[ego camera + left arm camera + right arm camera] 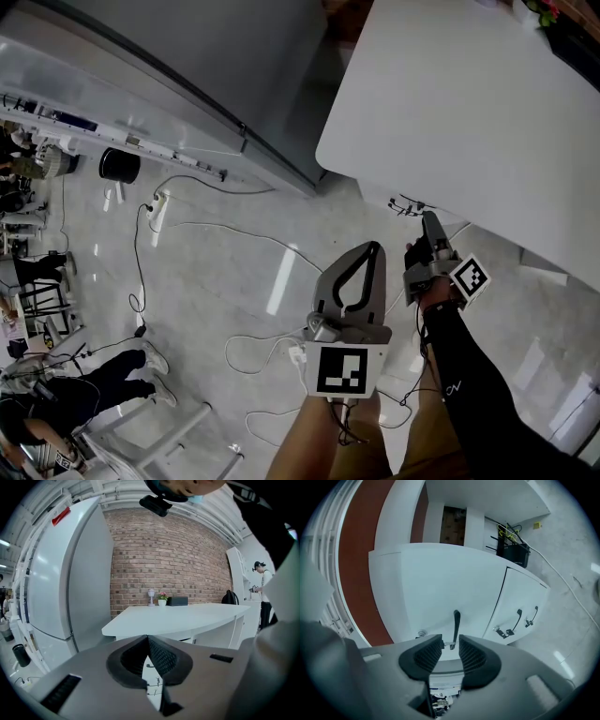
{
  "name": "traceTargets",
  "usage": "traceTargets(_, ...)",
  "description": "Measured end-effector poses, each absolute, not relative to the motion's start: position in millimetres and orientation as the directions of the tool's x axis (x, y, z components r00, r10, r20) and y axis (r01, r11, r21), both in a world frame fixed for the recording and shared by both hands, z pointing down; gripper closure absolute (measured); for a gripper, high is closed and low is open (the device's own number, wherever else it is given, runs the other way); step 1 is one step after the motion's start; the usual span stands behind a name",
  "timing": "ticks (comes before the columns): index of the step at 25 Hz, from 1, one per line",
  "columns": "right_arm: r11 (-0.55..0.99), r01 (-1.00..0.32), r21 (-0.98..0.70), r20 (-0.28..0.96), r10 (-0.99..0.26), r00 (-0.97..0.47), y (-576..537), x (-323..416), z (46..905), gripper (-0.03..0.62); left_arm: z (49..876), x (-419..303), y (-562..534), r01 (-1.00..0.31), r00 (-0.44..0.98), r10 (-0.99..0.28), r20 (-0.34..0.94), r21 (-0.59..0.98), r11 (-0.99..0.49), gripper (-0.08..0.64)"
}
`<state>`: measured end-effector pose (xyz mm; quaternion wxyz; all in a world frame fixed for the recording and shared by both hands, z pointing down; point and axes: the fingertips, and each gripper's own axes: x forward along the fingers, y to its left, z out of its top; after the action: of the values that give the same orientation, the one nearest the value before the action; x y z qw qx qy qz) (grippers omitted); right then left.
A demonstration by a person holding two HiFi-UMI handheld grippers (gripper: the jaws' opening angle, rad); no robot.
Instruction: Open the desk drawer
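Room: glossy floor (234, 272); white surface (450, 103) at upper right.
Drawer (426, 583): under the surface, apparently closed.
Right gripper (450, 641): half spread, pinching nothing; dark handle (456, 623) just beyond its tips.
Left gripper (148, 638): pressed together, empty, well back.
Risk: closing short grabs air; a shallow, skewed pinch could slip off when pulled.

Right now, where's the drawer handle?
Right gripper view, centre: the dark drawer handle sits on the white desk front, just ahead of the right gripper, lined up with the gap between its open jaws.
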<state>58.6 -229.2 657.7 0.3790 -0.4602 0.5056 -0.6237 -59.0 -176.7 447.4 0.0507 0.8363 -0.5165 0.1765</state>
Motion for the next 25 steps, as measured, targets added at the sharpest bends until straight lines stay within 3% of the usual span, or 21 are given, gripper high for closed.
traceTargets(17,-0.2,0.043,-0.979,0.184,-0.954,-0.238,-260,60,677,0.479,467,-58,-181,-0.88,0.414,-0.833,0.369,-0.072,-0.469,0.552)
traceTargets(18,-0.196,0.037,-0.98,0.182,-0.955,-0.236,-261,60,676,0.544,469,-57,-181,-0.878,0.416,-0.83,0.372,-0.071,-0.473,0.552)
traceTargets(19,-0.193,0.037,-0.98,0.18,-0.956,-0.232,-261,60,675,0.563,470,-56,-180,-0.877,0.418,-0.827,0.376,-0.07,-0.475,0.552)
traceTargets(25,-0.182,0.039,-0.983,0.168,-0.958,-0.232,-263,58,676,0.568,480,-58,-177,-0.879,0.418,-0.821,0.388,-0.054,-0.473,0.552)
